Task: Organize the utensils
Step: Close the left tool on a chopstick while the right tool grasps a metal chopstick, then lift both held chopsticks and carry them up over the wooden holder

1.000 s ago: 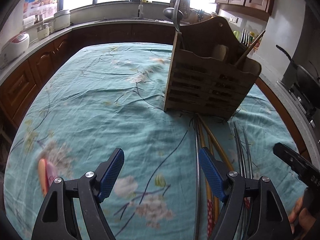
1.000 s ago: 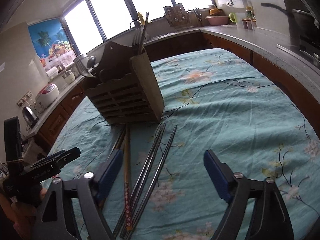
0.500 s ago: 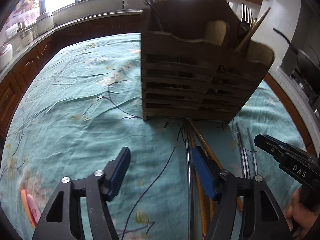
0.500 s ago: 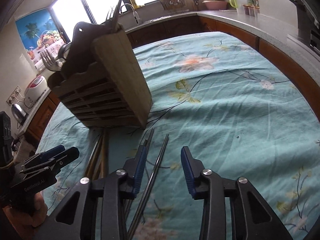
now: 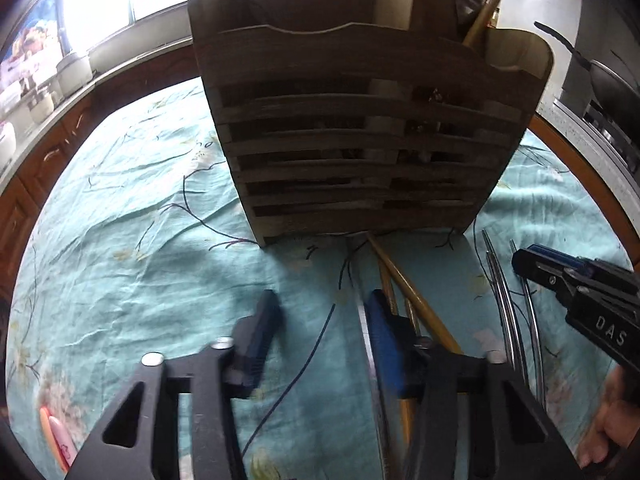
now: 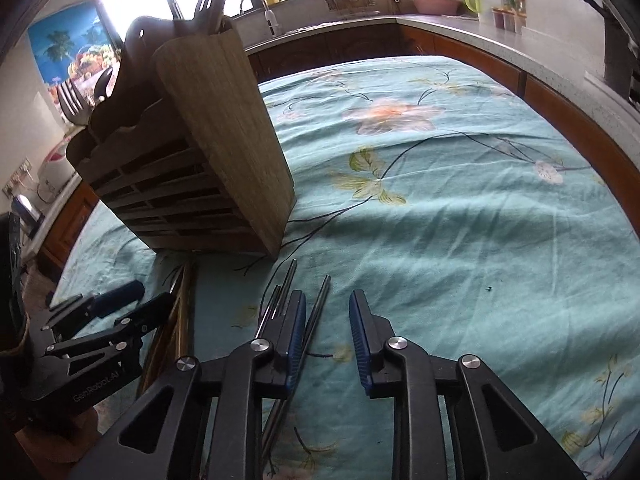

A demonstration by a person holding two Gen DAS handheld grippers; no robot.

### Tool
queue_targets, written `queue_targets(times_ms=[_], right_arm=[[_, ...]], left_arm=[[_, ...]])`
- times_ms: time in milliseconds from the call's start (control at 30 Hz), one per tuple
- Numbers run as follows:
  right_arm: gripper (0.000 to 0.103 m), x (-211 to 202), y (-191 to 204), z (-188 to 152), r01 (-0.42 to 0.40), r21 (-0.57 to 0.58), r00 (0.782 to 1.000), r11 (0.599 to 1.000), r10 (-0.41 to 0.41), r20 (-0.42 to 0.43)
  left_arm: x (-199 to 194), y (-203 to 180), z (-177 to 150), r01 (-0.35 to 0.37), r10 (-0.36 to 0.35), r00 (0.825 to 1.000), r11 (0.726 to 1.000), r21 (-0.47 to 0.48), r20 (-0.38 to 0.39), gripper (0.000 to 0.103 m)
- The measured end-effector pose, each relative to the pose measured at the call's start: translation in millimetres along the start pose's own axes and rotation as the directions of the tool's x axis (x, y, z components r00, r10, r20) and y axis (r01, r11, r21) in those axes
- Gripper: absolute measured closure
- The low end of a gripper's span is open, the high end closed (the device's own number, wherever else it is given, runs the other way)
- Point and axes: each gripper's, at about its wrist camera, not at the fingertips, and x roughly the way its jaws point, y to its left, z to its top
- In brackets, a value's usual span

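A wooden slatted utensil holder (image 5: 360, 152) stands on the teal floral cloth, with forks and a wooden stick in it; it also shows in the right wrist view (image 6: 192, 168). In front of it lie wooden chopsticks (image 5: 408, 292) and metal chopsticks (image 5: 500, 304). My left gripper (image 5: 320, 320) is open, low over the cloth, its right finger beside a metal chopstick (image 5: 366, 340) and the wooden ones. My right gripper (image 6: 326, 328) is open with a narrow gap, and one metal chopstick (image 6: 316, 316) lies between its fingers, others just left of them.
A pink and orange object (image 5: 56, 436) lies on the cloth at the lower left. Kitchen counters with a sink (image 6: 264, 12), pots and a stove (image 5: 600, 92) ring the table. The cloth (image 6: 460, 220) stretches wide to the right of the holder.
Both grippers have moved forward and down toward the holder and chopsticks. My right gripper has narrowed from wide open, and my left gripper has narrowed somewhat.
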Motion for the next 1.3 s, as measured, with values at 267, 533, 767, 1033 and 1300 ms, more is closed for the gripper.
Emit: queue_targets(times_ms=[267,533,767,1033,1300], right_arm=[[0.097,-3,-4,-2,-0.018,-0.014,1.000,1.000,0.018,-0.020],[0.095,2,-10,4,-0.050,0.009,0.998,0.999,0.050,-0.042],[0.094,6,-2,6,-0.032,-0.025,0.999,0.999,0.031,-0.041],[0.098,-9,-4,5,-0.062,0.001,0.998,0.998,0.062,-0.009],[0.099,-60,-3,11,-0.153,0.025,0.985,0.988,0.151,0.083]], left_arm=[[-10,15,-15,0.134,-0.136,0.990,0.990,-0.044,-0.043,0.095],[2,25,9,0.139,-0.145,0.987,0.987,-0.083,-0.068,0.085],[11,8,14,0.060,-0.061,0.996,0.998,-0.010,-0.063,0.093],[-25,22,5,0.117,-0.116,0.993,0.991,-0.065,0.007,0.100],[-91,48,-17,0.193,-0.176,0.977,0.970,-0.149,0.123,0.100]])
